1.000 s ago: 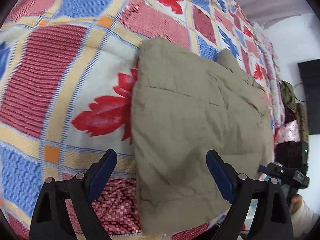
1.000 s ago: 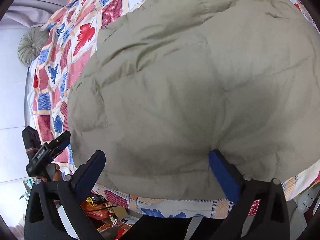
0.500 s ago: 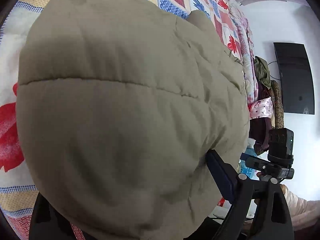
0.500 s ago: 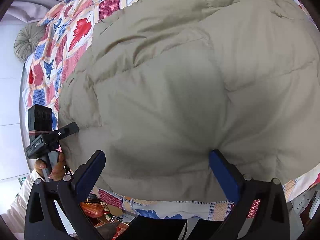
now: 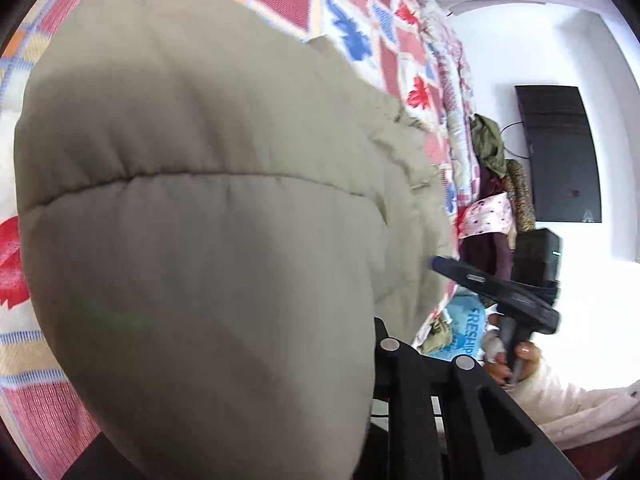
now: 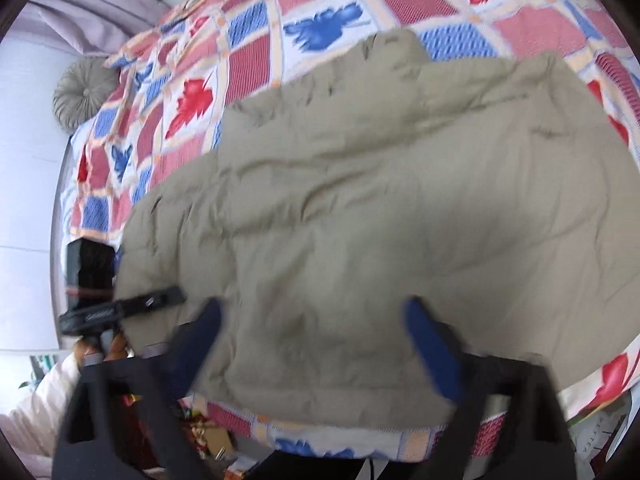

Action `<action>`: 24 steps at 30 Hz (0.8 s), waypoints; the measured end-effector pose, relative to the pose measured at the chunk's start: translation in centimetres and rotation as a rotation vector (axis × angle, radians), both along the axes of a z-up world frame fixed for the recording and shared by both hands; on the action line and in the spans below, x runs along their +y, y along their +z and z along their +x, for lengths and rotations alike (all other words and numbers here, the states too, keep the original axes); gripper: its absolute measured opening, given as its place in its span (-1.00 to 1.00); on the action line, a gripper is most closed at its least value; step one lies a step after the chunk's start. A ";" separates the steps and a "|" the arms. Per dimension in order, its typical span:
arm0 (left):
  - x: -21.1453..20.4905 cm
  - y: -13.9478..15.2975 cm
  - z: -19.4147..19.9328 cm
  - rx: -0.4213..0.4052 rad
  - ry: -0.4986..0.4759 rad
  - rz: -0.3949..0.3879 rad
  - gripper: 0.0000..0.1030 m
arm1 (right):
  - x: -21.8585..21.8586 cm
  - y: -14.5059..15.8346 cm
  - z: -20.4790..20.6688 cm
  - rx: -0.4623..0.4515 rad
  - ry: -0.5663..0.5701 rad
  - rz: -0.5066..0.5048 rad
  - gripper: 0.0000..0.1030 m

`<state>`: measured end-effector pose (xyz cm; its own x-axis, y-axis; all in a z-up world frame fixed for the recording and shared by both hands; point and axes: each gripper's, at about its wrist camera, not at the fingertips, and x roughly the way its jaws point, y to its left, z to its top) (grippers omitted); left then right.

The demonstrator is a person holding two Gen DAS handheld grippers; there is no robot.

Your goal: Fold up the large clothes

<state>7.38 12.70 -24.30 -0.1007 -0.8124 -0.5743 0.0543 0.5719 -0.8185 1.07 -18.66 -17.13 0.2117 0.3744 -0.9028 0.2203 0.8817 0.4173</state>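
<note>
Filling most of the left wrist view, one khaki padded jacket [image 5: 208, 240] was seen bulging right against the lens. The left gripper [image 5: 360, 360] was mostly buried under it: only one black finger arm was exposed, and its jaws were closing, narrow, with a thick fold of the jacket's hem between them; the pads themselves were hidden, so a firm grip could not be confirmed. In the right wrist view the right gripper [image 6: 312, 344] was blurred, two blue pads [image 6: 432, 352] being counted, one at each side of the jacket's near edge. Its jaws were closing at a middling width, with the jacket's near edge bulging up between them. One jacket in all was counted, spread on a bedspread [image 6: 256, 52] checked in red and blue with leaf prints. Farther off, one round grey cushion [image 6: 82, 92] was seen at the bed's far corner. Beyond the bed's edge, a heap of clothes [image 5: 496, 184] and one dark screen [image 5: 560, 152] on the white wall were noted.
</note>
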 end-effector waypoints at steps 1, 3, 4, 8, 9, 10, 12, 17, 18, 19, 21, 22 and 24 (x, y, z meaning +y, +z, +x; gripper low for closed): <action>-0.3 1.2 -0.1 -0.004 0.006 -0.014 -0.53 | -0.1 -0.5 0.4 0.008 -0.007 -0.003 -0.55; -1.4 4.4 -0.1 -0.030 0.002 -0.042 -0.53 | -0.4 -2.0 0.9 0.011 -0.029 0.030 -0.71; -2.2 6.1 -0.1 -0.049 -0.009 -0.047 -0.53 | -0.4 -2.8 1.1 0.006 -0.036 0.060 -0.72; -6.7 11.3 0.2 -0.118 -0.074 -0.046 -0.53 | -1.2 -6.8 1.6 0.024 -0.106 0.166 -0.77; -8.2 12.1 0.3 -0.128 -0.091 -0.033 -0.53 | -1.5 -7.7 1.6 0.030 -0.134 0.205 -0.77; -10.0 12.7 0.2 -0.133 -0.109 -0.019 -0.53 | -1.7 -8.5 1.5 0.038 -0.159 0.244 -0.80; -13.5 13.3 0.1 -0.139 -0.148 0.004 -0.53 | -2.6 -10.2 1.4 0.064 -0.211 0.322 -0.88; -20.9 14.7 0.4 -0.192 -0.242 0.051 -0.53 | -3.5 -11.4 1.3 0.086 -0.229 0.412 -0.91; -22.1 15.0 0.6 -0.194 -0.256 0.046 -0.53 | -4.0 -11.2 1.3 0.093 -0.235 0.434 -0.90; -23.2 15.2 0.7 -0.198 -0.272 0.043 -0.53 | -4.6 -11.0 1.1 0.093 -0.243 0.451 -0.90; -25.4 15.4 1.1 -0.203 -0.304 0.047 -0.53 | -6.7 -9.9 0.3 0.070 -0.274 0.484 -0.90; -26.2 15.1 0.8 -0.202 -0.318 0.053 -0.53 | -7.8 -9.2 -0.1 0.052 -0.290 0.493 -0.90; -28.9 14.6 1.0 -0.202 -0.351 0.067 -0.53 | -10.4 -7.5 -1.5 0.008 -0.328 0.493 -0.90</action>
<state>8.38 -16.24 -9.70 -0.2449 -0.7089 -0.6614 0.4110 0.5419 -0.7331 -0.39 -29.11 -24.62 0.3813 0.6660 -0.6411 0.4536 0.4695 0.7575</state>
